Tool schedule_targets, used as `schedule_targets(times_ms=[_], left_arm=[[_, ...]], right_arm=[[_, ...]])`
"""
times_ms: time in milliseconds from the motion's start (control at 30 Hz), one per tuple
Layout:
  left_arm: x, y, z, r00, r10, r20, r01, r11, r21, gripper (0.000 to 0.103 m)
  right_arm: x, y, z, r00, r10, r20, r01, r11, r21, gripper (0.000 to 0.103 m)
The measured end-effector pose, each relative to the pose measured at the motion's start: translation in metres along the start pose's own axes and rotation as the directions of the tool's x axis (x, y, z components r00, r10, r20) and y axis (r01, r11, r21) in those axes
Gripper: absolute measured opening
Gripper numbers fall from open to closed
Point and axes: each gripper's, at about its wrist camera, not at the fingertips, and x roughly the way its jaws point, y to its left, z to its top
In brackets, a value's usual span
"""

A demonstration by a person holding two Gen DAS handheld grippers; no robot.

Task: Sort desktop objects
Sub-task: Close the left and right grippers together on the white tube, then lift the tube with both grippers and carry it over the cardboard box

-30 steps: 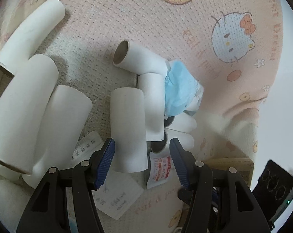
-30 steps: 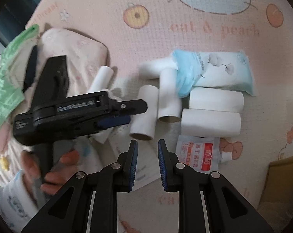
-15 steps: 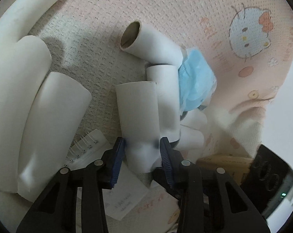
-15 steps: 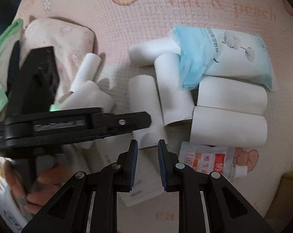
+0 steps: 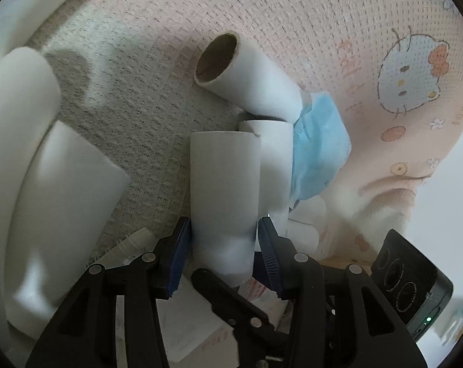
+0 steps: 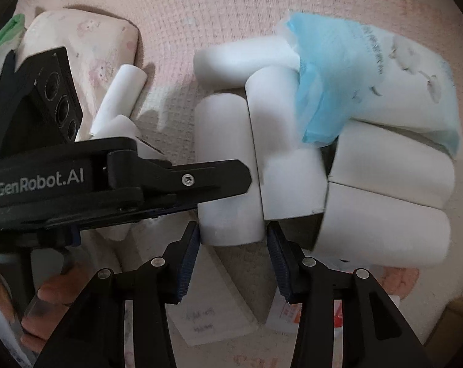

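Our left gripper point(image 5: 223, 247) has its pads flanking the near end of a white paper tube point(image 5: 223, 190); its jaws have just been opening a little, and we cannot tell whether they press. Our right gripper point(image 6: 233, 256), jaws just opened, stands empty at the same tube's end. The tube lies on the pink mat point(image 5: 338, 24), touching a neighbouring tube point(image 6: 285, 153) beside the blue tissue pack point(image 6: 369, 76). We judge this the grasping step; next we need one firm clamp, then a lift clear.

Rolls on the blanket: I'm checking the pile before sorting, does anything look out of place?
Yes. A crumpled blue mask lies draped over the white rolls and a tissue pack, the only item not lying flat.
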Motion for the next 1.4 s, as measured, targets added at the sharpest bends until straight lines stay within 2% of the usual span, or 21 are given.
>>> schedule_targets(times_ms=[167, 333, 433, 567, 667, 800, 1000, 1300, 1400], left_arm=[[0.001, -0.011, -0.001, 1.000, 0.026, 0.009, -0.026, 0.998, 0.054, 0.048], [-0.009, -0.017, -0.007, 0.999, -0.015, 0.031, 0.013, 0.997, 0.074, 0.048], [-0.018, -0.027, -0.017, 0.998, -0.020, 0.055, 0.012, 0.990, 0.139, 0.048], [-0.025, -0.050, -0.041, 0.995, 0.017, 0.098, -0.044, 0.959, 0.279, 0.048], [-0.025, -0.061, -0.061, 0.994, 0.029, 0.108, -0.064, 0.938, 0.342, 0.048], [-0.017, -0.063, -0.088, 0.997, 0.037, 0.070, -0.061, 0.921, 0.385, 0.048], [-0.004, -0.069, -0.132, 0.999, 0.045, 0.017, -0.048, 0.894, 0.445, 0.048], [0.020, -0.061, -0.175, 0.996, 0.030, -0.080, 0.003, 0.922, 0.386, 0.048], [0.030, -0.054, -0.179, 0.992, 0.061, -0.114, -0.016, 0.933, 0.360, 0.048]], right_arm=[[0.006, 0.001, -0.002, 1.000, 0.020, 0.012, -0.020, 1.000, 0.003, 0.042], [0.000, 0.008, -0.007, 0.998, 0.044, 0.034, -0.043, 0.998, -0.035, 0.042], [-0.005, 0.021, -0.013, 0.995, 0.083, 0.051, -0.081, 0.996, -0.036, 0.042], [-0.017, 0.028, -0.026, 0.994, 0.078, 0.073, -0.075, 0.996, -0.046, 0.042], [-0.017, 0.032, -0.037, 0.994, 0.076, 0.082, -0.074, 0.997, -0.031, 0.042], [-0.026, 0.026, -0.057, 0.994, 0.074, 0.077, -0.074, 0.997, -0.005, 0.042], [-0.039, 0.009, -0.109, 0.995, 0.090, 0.050, -0.093, 0.994, 0.055, 0.042], [-0.047, -0.009, -0.172, 0.993, 0.112, 0.045, -0.118, 0.980, 0.160, 0.042], [-0.043, -0.013, -0.185, 0.990, 0.134, 0.034, -0.138, 0.974, 0.177, 0.042]])
